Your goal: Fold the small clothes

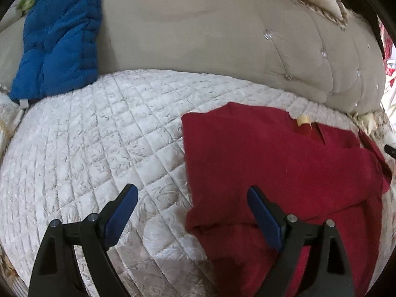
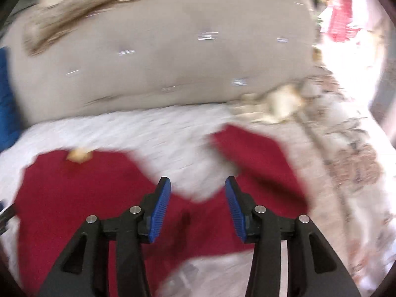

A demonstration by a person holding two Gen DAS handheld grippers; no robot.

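Quilted white bedcover (image 1: 99, 136) bears a soft crimson garment (image 1: 272, 160) — both tools (image 1: 193, 198) (image 2: 198, 185) gape wide, empty.

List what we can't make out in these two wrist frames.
- Red garment: left wrist view cuts off its right and bottom parts at the frame edge and behind the left gripper; garment type unclear.
- Right wrist view: motion blur smears the quilt; fold state unreadable.
- Pale tag at the collar: too small to read.
- Blue padded item: partly cut off by the left edge.
- Right gripper: open, holding nothing.
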